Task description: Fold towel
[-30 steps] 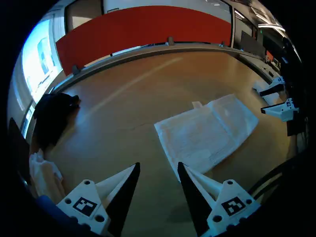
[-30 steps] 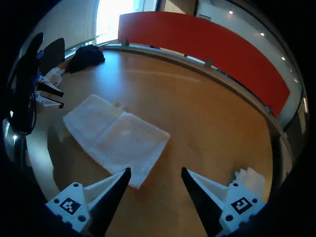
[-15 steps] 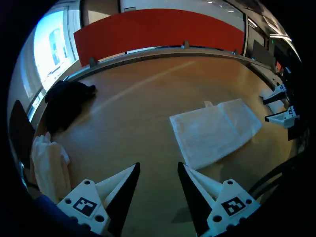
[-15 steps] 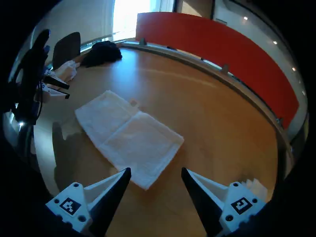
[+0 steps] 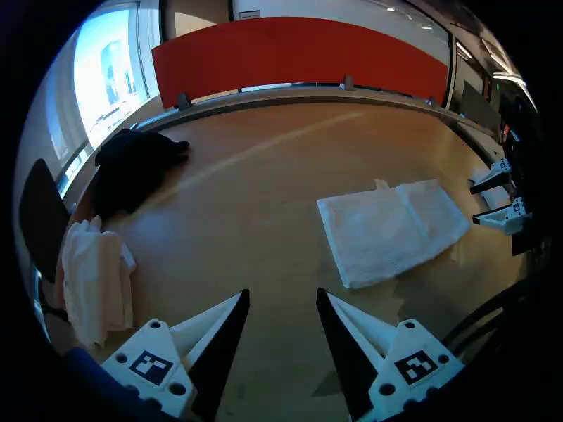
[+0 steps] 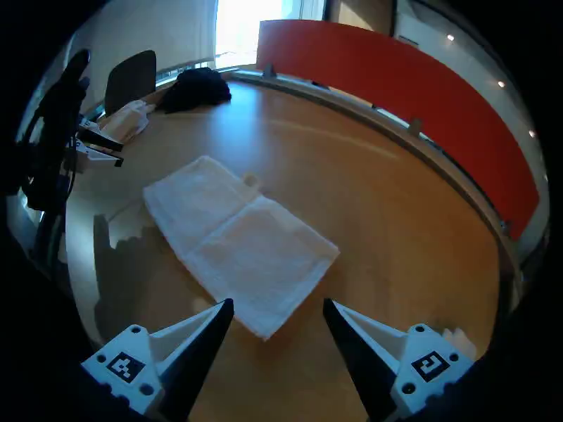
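With jaws wide and empty, the left gripper [image 5: 281, 291] and right gripper [image 6: 276, 301] have been drawn back from the towel [image 6: 239, 239], left flat and apparently folded near the desk's [image 5: 267, 176] front edge, so this fold is judged complete.

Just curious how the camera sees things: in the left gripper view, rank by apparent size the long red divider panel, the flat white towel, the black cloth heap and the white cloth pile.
1. long red divider panel
2. flat white towel
3. black cloth heap and white cloth pile: too alike to rank.
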`<state>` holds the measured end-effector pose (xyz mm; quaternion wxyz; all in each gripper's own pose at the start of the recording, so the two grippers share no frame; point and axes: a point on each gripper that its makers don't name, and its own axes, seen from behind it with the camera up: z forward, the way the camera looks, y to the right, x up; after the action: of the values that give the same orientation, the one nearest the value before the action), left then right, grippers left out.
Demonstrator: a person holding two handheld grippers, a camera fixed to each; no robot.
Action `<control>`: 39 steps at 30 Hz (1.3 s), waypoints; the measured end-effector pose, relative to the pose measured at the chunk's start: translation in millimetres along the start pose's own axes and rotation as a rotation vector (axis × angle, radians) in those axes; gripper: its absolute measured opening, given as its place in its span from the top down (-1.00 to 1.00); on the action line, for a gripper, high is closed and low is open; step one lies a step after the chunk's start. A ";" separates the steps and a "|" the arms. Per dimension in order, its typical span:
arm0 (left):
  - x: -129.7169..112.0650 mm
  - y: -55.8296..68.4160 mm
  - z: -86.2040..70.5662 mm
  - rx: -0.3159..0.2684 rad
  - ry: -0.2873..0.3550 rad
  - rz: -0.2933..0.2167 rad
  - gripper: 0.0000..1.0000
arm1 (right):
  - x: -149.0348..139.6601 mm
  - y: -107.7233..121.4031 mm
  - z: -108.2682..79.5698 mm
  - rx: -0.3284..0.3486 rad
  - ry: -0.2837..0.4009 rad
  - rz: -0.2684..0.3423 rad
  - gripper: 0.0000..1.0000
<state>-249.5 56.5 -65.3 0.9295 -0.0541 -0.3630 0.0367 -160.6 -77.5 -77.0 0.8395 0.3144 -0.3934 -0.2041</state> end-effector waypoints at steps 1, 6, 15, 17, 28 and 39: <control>-1.0 0.2 -0.5 0.001 -0.001 -0.001 -0.39 | -1.7 -0.3 0.8 0.003 -0.003 -0.001 -0.94; -6.7 0.7 -3.3 0.004 -0.008 -0.010 -0.39 | -14.7 -1.8 5.3 0.019 -0.029 0.000 -0.87; -21.1 -5.1 -10.4 0.019 -0.026 -0.028 -0.39 | -37.4 -8.4 18.8 0.063 -0.083 0.011 -0.53; -22.7 -6.3 -11.7 0.022 -0.027 -0.031 -0.39 | -39.2 -11.1 19.8 0.073 -0.091 0.011 -0.35; -25.9 -6.9 -14.2 0.024 -0.027 -0.034 -0.39 | -44.5 -19.2 21.0 0.115 -0.121 0.033 0.29; -28.2 -7.4 -13.6 0.025 -0.031 -0.028 -0.39 | -41.5 -20.8 19.2 0.114 -0.120 0.012 0.88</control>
<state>-260.7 45.2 -93.2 0.9247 -0.0371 -0.3778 0.0290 -202.9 -75.1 -104.0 0.7965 0.3464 -0.4556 -0.1950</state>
